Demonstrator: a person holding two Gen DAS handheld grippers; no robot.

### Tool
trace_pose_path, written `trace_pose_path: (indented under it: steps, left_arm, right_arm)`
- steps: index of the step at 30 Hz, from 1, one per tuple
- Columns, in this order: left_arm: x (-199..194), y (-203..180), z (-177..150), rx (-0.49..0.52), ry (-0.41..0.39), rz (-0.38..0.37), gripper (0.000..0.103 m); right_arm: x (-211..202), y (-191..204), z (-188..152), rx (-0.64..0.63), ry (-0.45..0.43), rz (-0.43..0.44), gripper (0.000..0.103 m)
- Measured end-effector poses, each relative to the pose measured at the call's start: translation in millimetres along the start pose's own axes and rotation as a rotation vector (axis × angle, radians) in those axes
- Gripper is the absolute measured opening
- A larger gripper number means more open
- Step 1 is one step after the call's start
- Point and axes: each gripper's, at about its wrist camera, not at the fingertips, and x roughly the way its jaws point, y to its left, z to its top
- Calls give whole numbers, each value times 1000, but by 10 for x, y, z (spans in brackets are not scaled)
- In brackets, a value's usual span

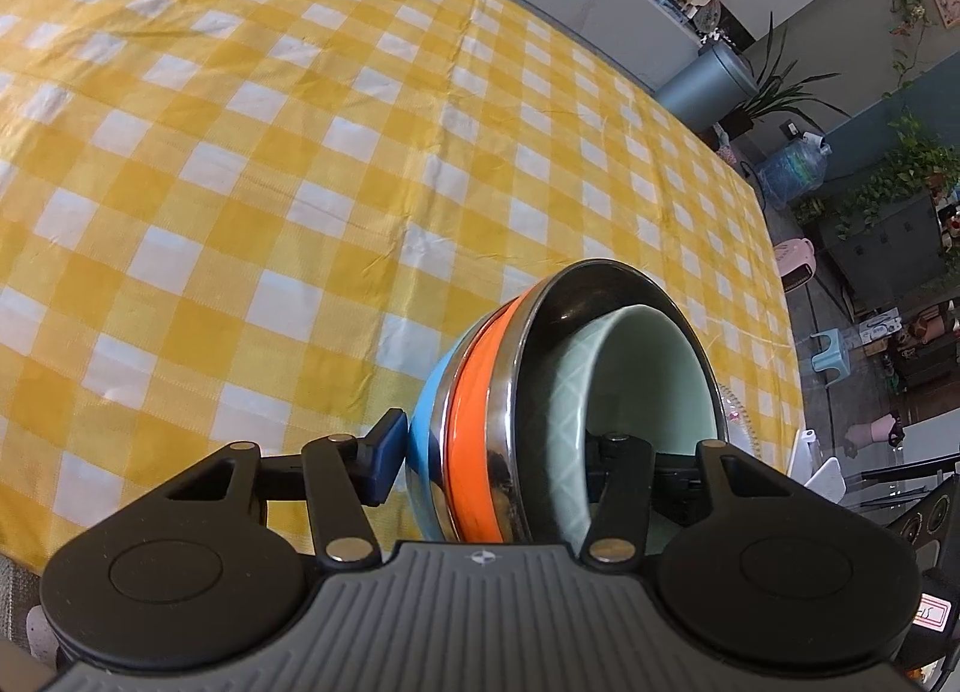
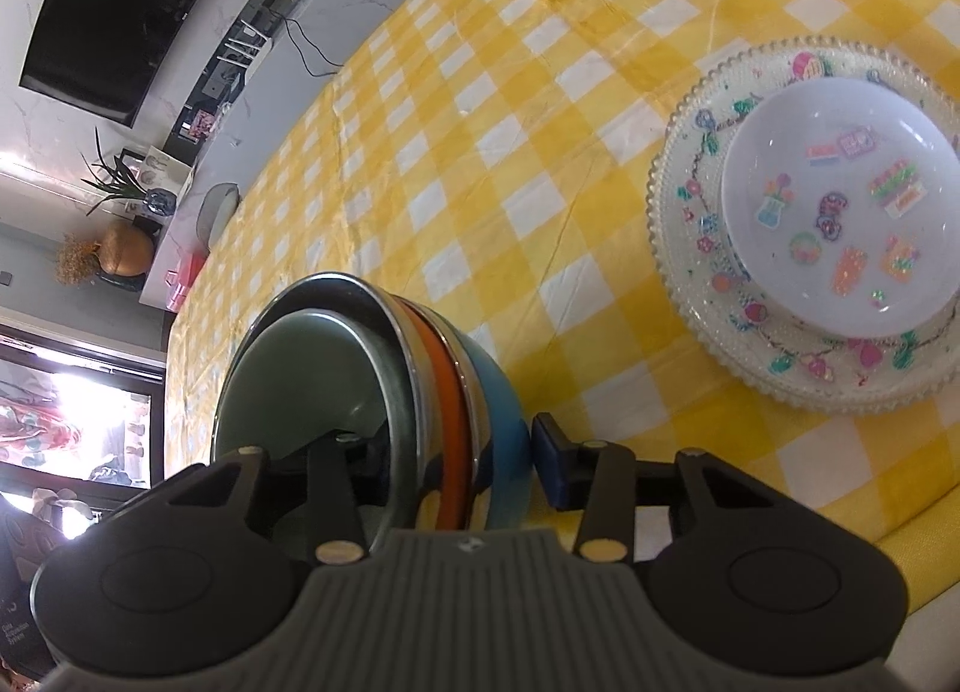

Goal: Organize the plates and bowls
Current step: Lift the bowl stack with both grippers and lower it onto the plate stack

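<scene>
A nested stack of bowls (image 1: 474,428) shows in both wrist views: a blue bowl (image 2: 504,416) outermost, then an orange one (image 2: 447,386) with steel rims, and a pale green ceramic bowl (image 1: 636,368) innermost. My left gripper (image 1: 495,458) straddles the stack's wall, its blue pad (image 1: 384,464) pressed on the blue bowl and the other finger inside the green bowl. My right gripper (image 2: 449,455) straddles the opposite side the same way, its pad (image 2: 549,464) against the blue bowl. The stack looks tilted over the checked cloth.
A beaded glass plate (image 2: 690,248) with coloured stickers lies to the right on the yellow checked tablecloth (image 1: 270,182), with a white dish (image 2: 840,224) on top. The table's far edge (image 1: 774,248) drops to a floor with plants, a bin and a stool.
</scene>
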Motion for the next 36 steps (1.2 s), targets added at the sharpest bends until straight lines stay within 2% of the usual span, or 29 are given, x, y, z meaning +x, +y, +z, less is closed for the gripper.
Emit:
trace_pose_path:
  steps: [19, 27, 36]
  left_arm:
    - [-97, -727, -130, 95, -25, -78, 58]
    - [82, -1123, -202, 137, 9, -130, 58]
    - [368, -1483, -203, 167, 37, -148, 58]
  right_arm:
    - [-802, -192, 186, -29, -94, 15, 43]
    - [-1197, -434, 373, -45, -141, -9, 43]
    - [-1399, -719, 630, -37, -166, -25, 43]
